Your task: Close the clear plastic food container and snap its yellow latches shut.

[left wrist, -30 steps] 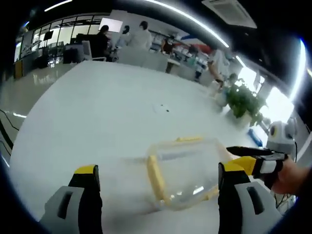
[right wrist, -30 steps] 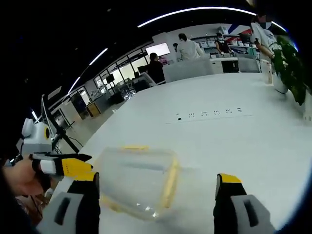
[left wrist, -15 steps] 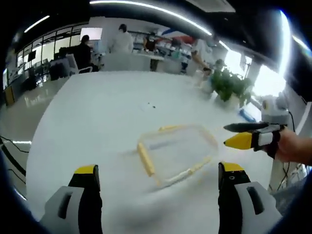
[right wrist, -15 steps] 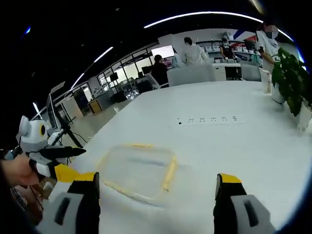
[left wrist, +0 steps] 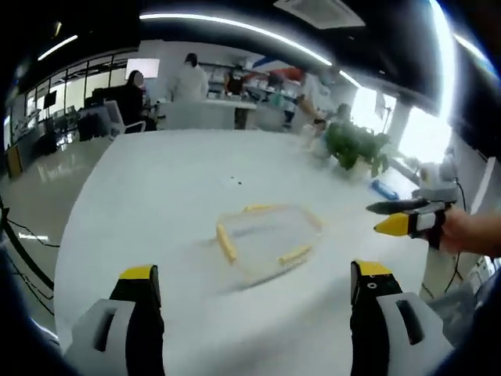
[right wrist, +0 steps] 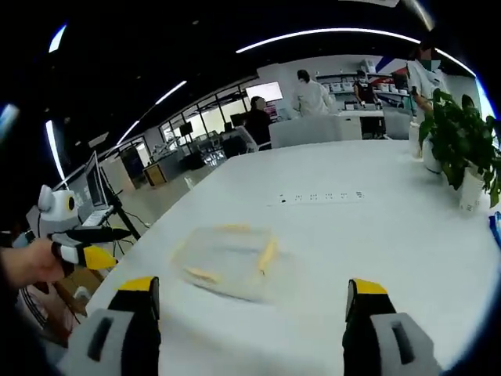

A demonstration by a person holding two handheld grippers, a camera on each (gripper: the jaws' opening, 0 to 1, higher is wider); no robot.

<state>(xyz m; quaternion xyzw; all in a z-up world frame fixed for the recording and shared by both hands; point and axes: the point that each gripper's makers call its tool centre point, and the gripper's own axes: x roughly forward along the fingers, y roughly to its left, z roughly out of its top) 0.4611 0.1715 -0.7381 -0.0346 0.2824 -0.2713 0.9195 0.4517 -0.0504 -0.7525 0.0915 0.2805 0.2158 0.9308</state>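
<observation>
**Container on the white table, both grippers open and apart from it**

On the white table (left wrist: 156, 204), the clear plastic container (left wrist: 266, 239) lies flat near the middle, ahead of both cameras. Its lid appears to be on, though blur makes this hard to confirm. Yellow latches show along its edges: in the left gripper view, one on the near-left side (left wrist: 226, 242), one on the near-right side (left wrist: 294, 254), and a thinner yellow strip along the far edge. In the right gripper view the same container (right wrist: 231, 262) sits between the two jaws and beyond them, with a latch (right wrist: 267, 254) on its right side and another (right wrist: 202, 274) on the near edge.

The left gripper (left wrist: 254, 286) has its jaws spread wide, nothing between them, and the container is well ahead of the tips. The right gripper (right wrist: 250, 294) is likewise wide open and holds nothing.

In the left gripper view the right gripper comes in from the right, held by a hand (left wrist: 470, 235), its jaws parted, beside the table edge and clear of the container. In the right gripper view the left gripper enters from the left, off the table's side.

A potted plant (right wrist: 462, 149) stands on the far right of the table. People (left wrist: 190, 78) stand at counters in the background.
</observation>
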